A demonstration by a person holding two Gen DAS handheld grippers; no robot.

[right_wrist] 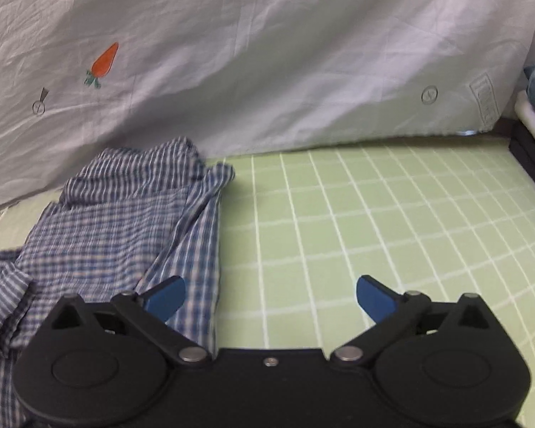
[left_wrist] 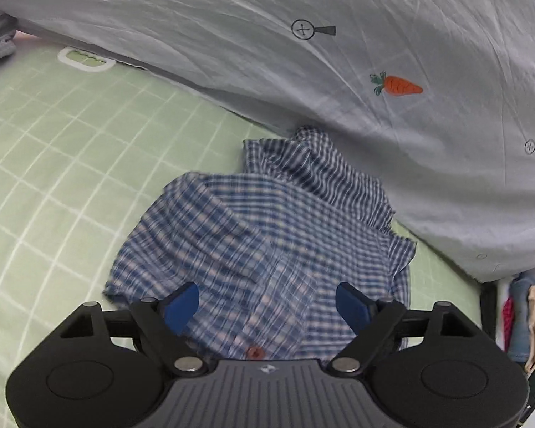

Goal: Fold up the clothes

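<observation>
— Can we read any words or numbers here?

— None. On the pale sheet (left_wrist: 232, 35) we only find printed signs: a circle holding an X (left_wrist: 304, 30), and an orange carrot (left_wrist: 397, 85) just below and right of it.

— And near the sheet's right end?

— A boxed label print (right_wrist: 485, 101), but we cannot make out its letters.

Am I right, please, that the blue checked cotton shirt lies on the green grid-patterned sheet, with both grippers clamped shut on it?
Not quite: the blue checked cotton shirt does lie on the green grid-patterned sheet, but the left gripper and right gripper both stand open, holding nothing, as each wrist view shows.
</observation>
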